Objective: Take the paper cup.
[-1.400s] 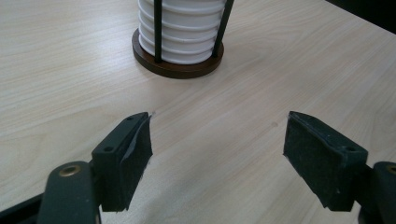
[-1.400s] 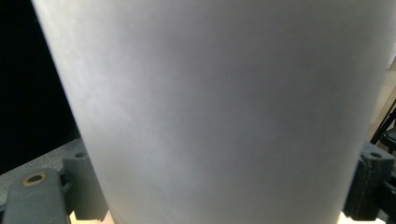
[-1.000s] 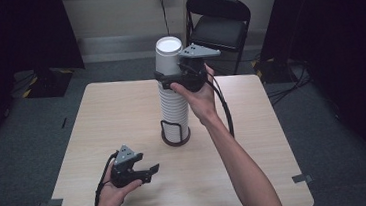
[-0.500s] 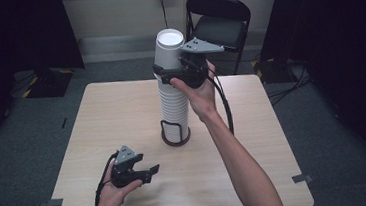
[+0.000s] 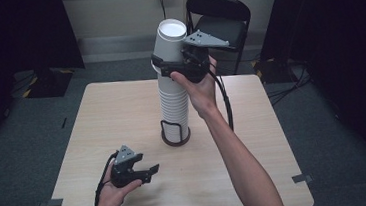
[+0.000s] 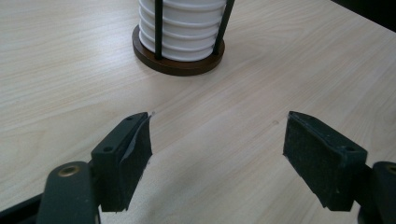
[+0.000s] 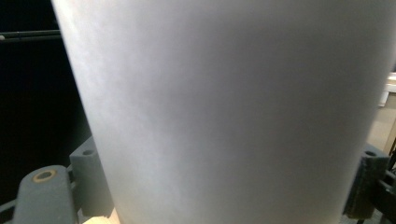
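The right claw (image 5: 165,69) is raised above the bench (image 5: 122,118) at the top of the stack of white paper cups (image 5: 175,108). Its jaws sit on either side of the top cup (image 5: 168,46), and they have just been closing with that cup between them. In the right gripper view the cup wall (image 7: 224,112) stands between the two jaws, with the pads (image 7: 93,186) at its sides; whether the pads already press on the wall cannot be told. The top cup stands upright, mouth up, and rises above the remainder of the stack.

The stack stands upright in a cup holder (image 5: 175,134) with a dark round base and black vertical rods, positioned near the centre of the bench. In the left gripper view, the base (image 6: 177,65) and the lower cup rims (image 6: 187,32) appear ahead of the jaws.

The left claw (image 5: 147,174) is held low over the near left part of the bench, well apart from the holder. Its jaws stand wide open with nothing between them; bare wood shows between the pads (image 6: 135,158).

A black folding chair (image 5: 221,22) stands behind the bench.
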The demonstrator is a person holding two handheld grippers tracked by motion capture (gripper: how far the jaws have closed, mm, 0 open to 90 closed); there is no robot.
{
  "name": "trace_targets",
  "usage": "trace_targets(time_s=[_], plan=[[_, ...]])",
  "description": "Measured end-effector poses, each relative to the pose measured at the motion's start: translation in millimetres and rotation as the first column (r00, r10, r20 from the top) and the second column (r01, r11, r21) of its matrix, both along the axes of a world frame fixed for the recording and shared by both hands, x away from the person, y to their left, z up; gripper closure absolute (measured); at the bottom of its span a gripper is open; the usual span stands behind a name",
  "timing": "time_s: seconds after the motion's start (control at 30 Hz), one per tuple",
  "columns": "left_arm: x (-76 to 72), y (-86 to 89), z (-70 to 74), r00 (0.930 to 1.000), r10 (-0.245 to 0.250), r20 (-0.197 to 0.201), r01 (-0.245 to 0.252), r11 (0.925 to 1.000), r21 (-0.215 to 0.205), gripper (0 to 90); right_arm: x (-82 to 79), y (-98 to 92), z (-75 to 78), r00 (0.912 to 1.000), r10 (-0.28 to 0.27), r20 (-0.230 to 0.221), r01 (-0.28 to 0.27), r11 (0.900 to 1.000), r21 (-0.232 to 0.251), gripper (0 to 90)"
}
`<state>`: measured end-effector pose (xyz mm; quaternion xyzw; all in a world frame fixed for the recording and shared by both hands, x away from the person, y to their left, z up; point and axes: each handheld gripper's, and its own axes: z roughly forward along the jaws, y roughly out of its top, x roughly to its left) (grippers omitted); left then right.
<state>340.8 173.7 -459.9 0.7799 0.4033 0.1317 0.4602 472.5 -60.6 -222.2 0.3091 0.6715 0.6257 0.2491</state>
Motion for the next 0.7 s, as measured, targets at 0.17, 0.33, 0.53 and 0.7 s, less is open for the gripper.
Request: trace_targets(time_s=[0.17,0.33,0.53,0.7], plan=[[0.1,-0.3,-0.2,1.0,-0.002,0.002,0.002,1.0,0.004,23.2,-0.8,-0.5,3.4,1.0,0.004,0.007,-0.004,1.0,0.018,14.3],[0.3,-0.5,-0.4,1.0,-0.005,0.0,0.005,1.0,-0.002,22.7,-1.1,-2.1,12.1,0.9997,0.02,0.011,-0.021,0.998,0.052,14.6],[0.5,-0.9,-0.6,1.0,-0.002,0.001,0.002,1.0,-0.001,22.5,-5.1,-4.1,18.0,0.9992,0.027,0.031,-0.029,0.997,0.07,14.8],[0.6,-1.3,-0.8,1.0,0.0,0.0,0.0,1.0,0.001,22.5,-7.6,-4.0,19.9,0.999,0.022,0.038,-0.025,0.997,0.078,15.1]])
